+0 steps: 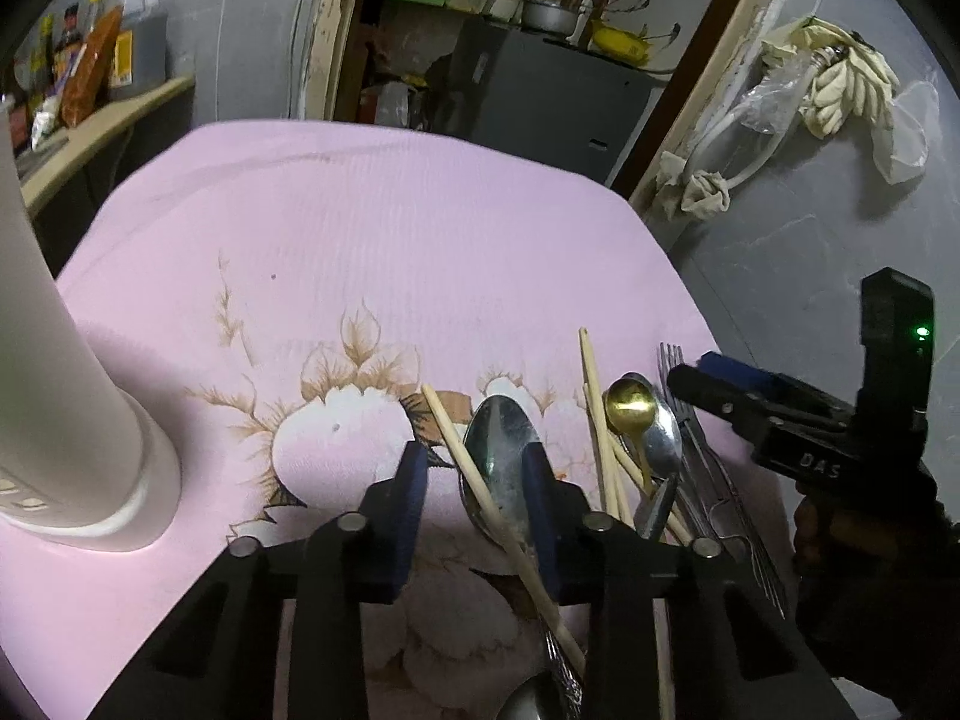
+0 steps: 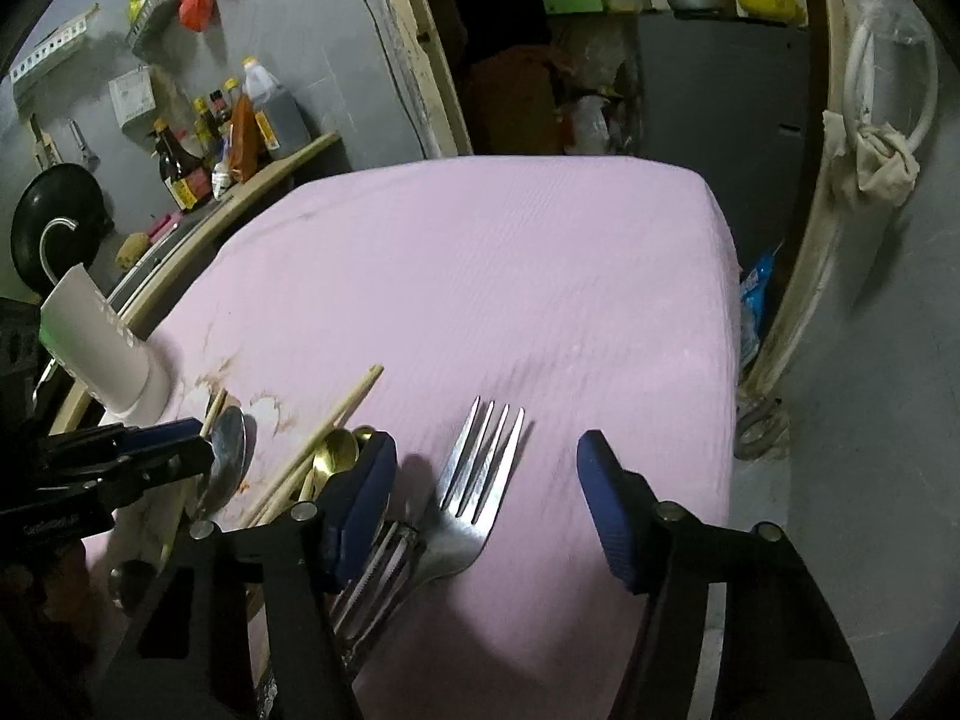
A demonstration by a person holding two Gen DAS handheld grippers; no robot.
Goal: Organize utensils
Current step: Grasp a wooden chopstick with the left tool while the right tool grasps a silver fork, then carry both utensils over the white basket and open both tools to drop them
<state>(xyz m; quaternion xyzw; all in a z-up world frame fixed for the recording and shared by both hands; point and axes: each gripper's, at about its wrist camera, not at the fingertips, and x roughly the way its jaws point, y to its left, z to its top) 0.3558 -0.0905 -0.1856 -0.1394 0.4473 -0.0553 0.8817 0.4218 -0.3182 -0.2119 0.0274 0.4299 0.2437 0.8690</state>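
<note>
We start with the tabletop (image 2: 540, 276), covered in a soft pink cloth that will give and bunch if we drag metal across it. At nine o'clock in the left wrist view stands the tall white holder (image 1: 66, 408), light plastic by the look of it and liable to tip if nudged.

The utensils lie in a loose heap. The large spoon (image 1: 498, 450) sits between the jaws of the left gripper (image 1: 474, 480), which are partly closed around it; we cannot tell whether the pads press on it. It is stiff, smooth steel, so we judge the bowl slippery and the neck the better hold. A wooden chopstick (image 1: 480, 480) lies across it: light, rigid, likely to roll.

The right gripper (image 2: 486, 498) is released, its jaws straddling the fork (image 2: 474, 480) without touching. Thin, flat and hard, it should be pinched across the handle edges. The small gold spoon (image 1: 624, 405), at two o'clock from the large spoon, is lightest and easily flicked away.
</note>
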